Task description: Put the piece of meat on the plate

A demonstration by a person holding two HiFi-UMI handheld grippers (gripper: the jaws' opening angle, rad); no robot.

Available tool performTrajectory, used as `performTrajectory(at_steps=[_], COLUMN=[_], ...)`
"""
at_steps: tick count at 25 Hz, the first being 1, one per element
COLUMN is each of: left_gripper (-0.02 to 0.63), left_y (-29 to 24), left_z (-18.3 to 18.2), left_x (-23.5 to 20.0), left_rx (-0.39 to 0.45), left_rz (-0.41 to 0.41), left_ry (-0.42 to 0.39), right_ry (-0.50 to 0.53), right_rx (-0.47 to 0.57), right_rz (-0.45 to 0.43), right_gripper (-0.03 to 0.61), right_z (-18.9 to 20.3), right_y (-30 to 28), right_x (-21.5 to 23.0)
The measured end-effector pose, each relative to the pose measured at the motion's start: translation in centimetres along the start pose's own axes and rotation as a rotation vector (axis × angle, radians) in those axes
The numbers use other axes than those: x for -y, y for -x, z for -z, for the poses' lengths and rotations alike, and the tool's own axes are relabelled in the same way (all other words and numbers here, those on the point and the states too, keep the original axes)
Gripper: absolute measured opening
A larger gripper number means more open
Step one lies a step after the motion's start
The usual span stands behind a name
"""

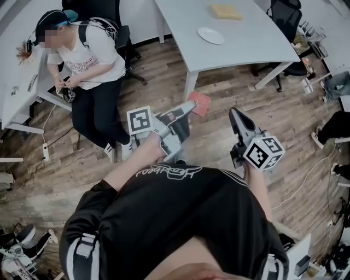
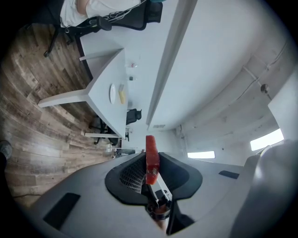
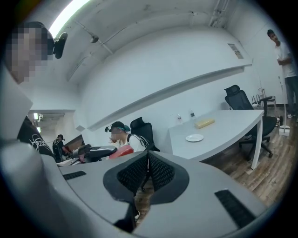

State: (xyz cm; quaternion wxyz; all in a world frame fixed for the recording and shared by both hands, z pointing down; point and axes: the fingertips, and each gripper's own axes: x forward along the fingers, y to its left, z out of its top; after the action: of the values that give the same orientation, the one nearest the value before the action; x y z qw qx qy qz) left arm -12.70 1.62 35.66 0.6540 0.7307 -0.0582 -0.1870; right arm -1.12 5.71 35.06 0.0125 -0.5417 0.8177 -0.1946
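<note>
Left gripper [image 1: 187, 109]: its jaws are closed on the piece of meat [image 2: 152, 157], a red slab that stands on edge between the pads and sticks out past the tips.
Right gripper [image 3: 148, 168]: its jaws are pressed together with nothing between them.
Both grippers: they are side by side in front of the person's black shirt, the left one at the left, and both point toward the far counter.
Piece of meat: it is in the left grip, over the wooden floor [image 1: 65, 164], on the near side of the counter and well apart from the plate.
Plate [image 1: 211, 35]: white and round, it lies flat on the pale counter [image 1: 257, 46], far ahead of both grippers.
Yellow block [image 1: 226, 12]: it is on the same counter, near the plate, farther off and slightly to the right.
Seated person [image 1: 90, 60]: at the far left, in a white shirt and dark trousers, with hands together in the lap.
Office chair [image 1: 285, 21]: black, at the far right, beyond the counter.
</note>
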Motion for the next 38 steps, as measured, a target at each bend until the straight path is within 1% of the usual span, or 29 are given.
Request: performTrajectory(at_steps=[6, 11, 18, 23, 27, 33, 38], left_gripper=[0.089, 0.089, 0.089, 0.089, 0.089, 0.089, 0.089], left_y=[-4.5, -6.3, -8.3, -10.5, -12.6, -17.7, -19.7], left_z=[-5.1, -8.0, -8.9, -9.1, -10.7, -15.6, -17.4], left_x=[-1.7, -2.7, -3.4, -4.1, -4.7, -6.8, -7.9], left_rx=[-0.018, -0.039, -0.065, -0.079, -0.068, -0.021, 0.013], left_rz=[-0.015, -0.010, -0.018, -0.019, -0.023, -0.054, -0.068], left_ry=[0.010, 0.007, 0.011, -0.009, -0.015, -0.002, -0.008], right_ry=[-0.032, -0.029, -0.039, -0.039, -0.033, -0.033, -0.040], right_rx=[0.008, 0.013, 0.028, 0.043, 0.040, 0.017, 0.009], right_rz=[0.018, 0.039, 0.049, 0.050, 0.029, -0.023, -0.066], right_gripper=[0.009, 0.009, 0.009, 0.009, 0.009, 0.009, 0.009], right_z=[-1.7, -2.2, -2.3, -2.8, -3.8, -6.9, -8.0], right_y=[-4.6, -7.0, -7.5, -7.6, -9.6, -14.4, -16.8], right_x=[4.6, 6.2, 7.8, 10.2, 12.5, 17.6, 20.1])
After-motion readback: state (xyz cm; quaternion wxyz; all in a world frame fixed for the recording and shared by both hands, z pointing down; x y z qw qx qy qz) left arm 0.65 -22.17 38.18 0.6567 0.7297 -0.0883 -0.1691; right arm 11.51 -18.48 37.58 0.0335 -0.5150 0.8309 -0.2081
